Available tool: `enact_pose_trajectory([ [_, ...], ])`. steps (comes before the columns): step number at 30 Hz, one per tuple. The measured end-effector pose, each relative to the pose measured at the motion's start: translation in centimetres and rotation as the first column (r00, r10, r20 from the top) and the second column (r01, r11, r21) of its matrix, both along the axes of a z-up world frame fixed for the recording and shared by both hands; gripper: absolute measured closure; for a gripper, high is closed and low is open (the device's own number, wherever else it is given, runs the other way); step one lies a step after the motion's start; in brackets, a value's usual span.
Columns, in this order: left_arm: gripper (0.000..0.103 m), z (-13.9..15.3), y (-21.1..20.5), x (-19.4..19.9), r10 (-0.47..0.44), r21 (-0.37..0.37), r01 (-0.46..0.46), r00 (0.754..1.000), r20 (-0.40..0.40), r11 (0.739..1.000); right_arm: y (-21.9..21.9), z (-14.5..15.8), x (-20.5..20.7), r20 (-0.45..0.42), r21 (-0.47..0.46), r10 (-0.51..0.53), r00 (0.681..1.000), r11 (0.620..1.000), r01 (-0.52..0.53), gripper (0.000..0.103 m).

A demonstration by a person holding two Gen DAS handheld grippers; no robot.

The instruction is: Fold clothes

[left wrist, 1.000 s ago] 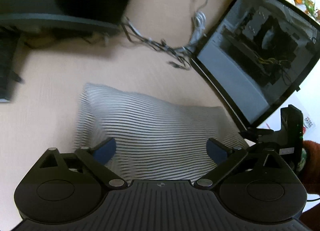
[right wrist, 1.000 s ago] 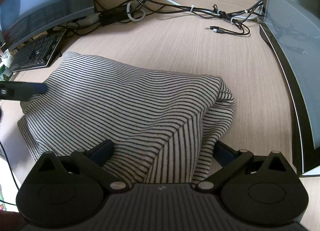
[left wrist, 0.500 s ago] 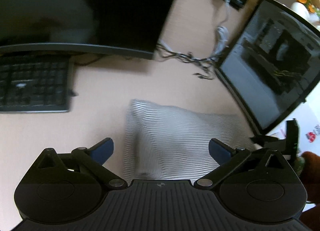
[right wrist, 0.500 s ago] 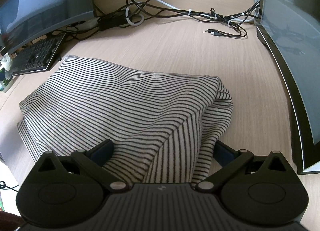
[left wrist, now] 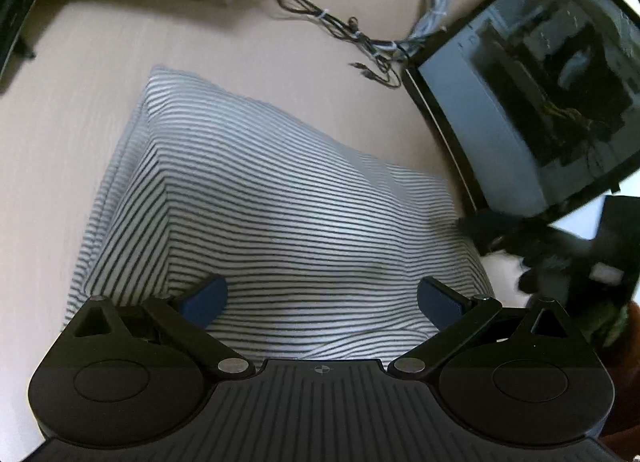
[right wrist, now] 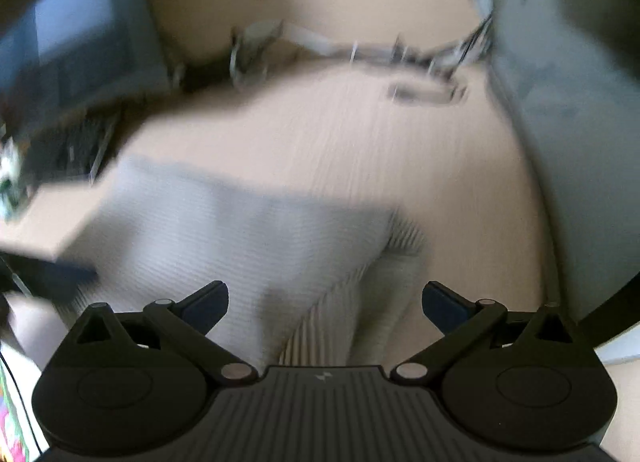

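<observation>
While both fingers [left wrist: 204, 298] spread, striped shirt [left wrist: 280, 214] lies between.

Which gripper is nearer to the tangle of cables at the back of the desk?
Neither clearly: the left gripper and right gripper both hover over the striped garment, cables far beyond.

The shirt [left wrist: 280, 214] is soft knitted cloth with fine dark and white stripes. The counter [left wrist: 72, 114] is pale matt wood-grain laminate. The left hand-held gripper [left wrist: 322, 300] is matt black ribbed plastic with small metal pins.
</observation>
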State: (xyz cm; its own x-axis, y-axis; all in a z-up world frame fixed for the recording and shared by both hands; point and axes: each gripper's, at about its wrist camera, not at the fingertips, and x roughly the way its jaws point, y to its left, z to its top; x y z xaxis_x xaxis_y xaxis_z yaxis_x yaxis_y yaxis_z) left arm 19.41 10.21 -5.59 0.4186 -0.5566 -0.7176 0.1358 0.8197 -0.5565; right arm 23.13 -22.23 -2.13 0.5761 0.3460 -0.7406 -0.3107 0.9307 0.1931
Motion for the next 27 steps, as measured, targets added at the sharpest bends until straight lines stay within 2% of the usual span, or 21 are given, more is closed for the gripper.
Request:
enact_pose_trajectory([
  [3, 0.0, -0.3, 0.4, 0.0, 0.018, -0.034, -0.018, 1.0, 0.001, 0.999, -0.4, 1.3, 0.5, 0.07, -0.031, -0.023, 0.997, 0.999, 0.025, 0.0],
  [7, 0.0, -0.4, 0.4, 0.4, 0.037, -0.04, -0.037, 0.999, 0.013, 0.999, 0.9, -0.1, 2.0, 0.086, -0.146, -0.03, 0.996, 0.988, 0.042, 0.0],
  [11, 0.0, -0.3, -0.2, 1.7, 0.04, -0.011, -0.04, 0.997, 0.068, 0.999, 3.8, -2.8, 3.2, 0.09, -0.341, 0.035, 0.995, 0.94, -0.002, 0.0],
  [15, 0.0, -0.4, -0.7, 3.8, 0.039, 0.026, -0.042, 0.994, 0.102, 0.999, 5.5, -3.1, 2.1, 0.153, -0.415, 0.036, 0.988, 0.909, 0.031, 0.0],
  [18, 0.0, -0.6, -0.7, 5.5, 0.025, 0.03, -0.029, 0.992, 0.12, 0.999, 5.7, -3.0, 1.0, 0.152, -0.411, -0.014, 0.988, 0.909, 0.076, 0.0],
  [21, 0.0, -0.9, -1.0, 7.0, 0.024, 0.029, -0.029, 0.988, 0.15, 0.999, 5.4, -3.1, -0.3, 0.139, -0.355, -0.073, 0.988, 0.927, 0.118, 0.0],
  [27, 0.0, -1.2, -3.0, 10.0, -0.066, 0.085, 0.049, 0.976, 0.206, 0.995, 5.0, -3.5, -2.1, 0.104, -0.247, -0.184, 0.978, 0.947, 0.204, 0.0],
])
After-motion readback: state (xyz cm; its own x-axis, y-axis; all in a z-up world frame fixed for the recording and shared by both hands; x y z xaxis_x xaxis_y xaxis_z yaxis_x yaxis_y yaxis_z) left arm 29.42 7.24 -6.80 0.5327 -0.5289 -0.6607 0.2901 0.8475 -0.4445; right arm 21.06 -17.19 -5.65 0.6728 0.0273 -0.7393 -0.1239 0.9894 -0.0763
